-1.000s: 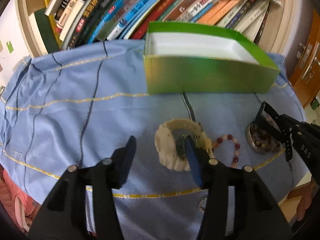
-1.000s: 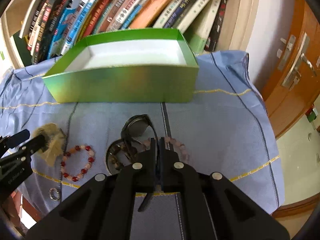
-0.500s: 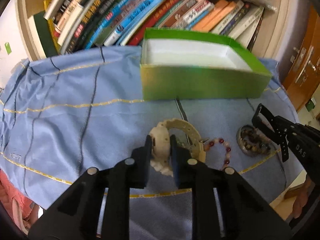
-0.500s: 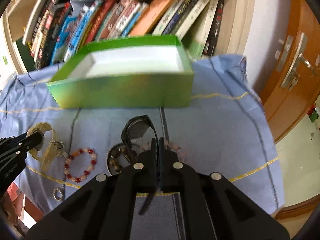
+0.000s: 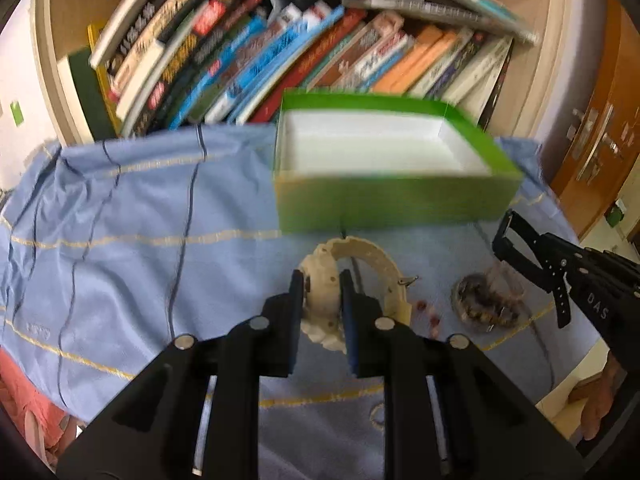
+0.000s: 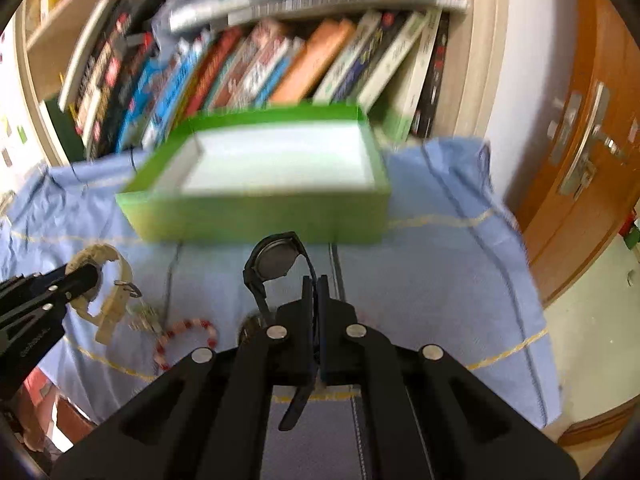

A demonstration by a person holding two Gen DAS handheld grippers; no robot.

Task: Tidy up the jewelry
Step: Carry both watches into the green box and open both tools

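- Left wrist view: left gripper [image 5: 322, 294] has its jaws pinched on a cream watch [image 5: 325, 300], squeezing the chunky case. Strap loops up toward 12 o'clock and round to 3, w/ the buckle end hanging at about 4.
- Green box [image 5: 396, 200] w/ white inside sits at 12-1 o'clock on the blue cloth [image 5: 120, 240], books [image 5: 240, 60] behind it.
- Right gripper [image 5: 516, 240] pokes in at 3 o'clock, bead bracelets [image 5: 480, 304] blurry just under it.
- Right wrist view: right gripper [image 6: 316, 284] jaws pressed together on the strap of a black watch [image 6: 276, 256], face sticking up at 11 o'clock, strap tail dangling toward 6.
- Red-white bead bracelet [image 6: 186, 338] on cloth at 8 o'clock; cream watch at 9, in the left gripper.
- Box at 12, top open.
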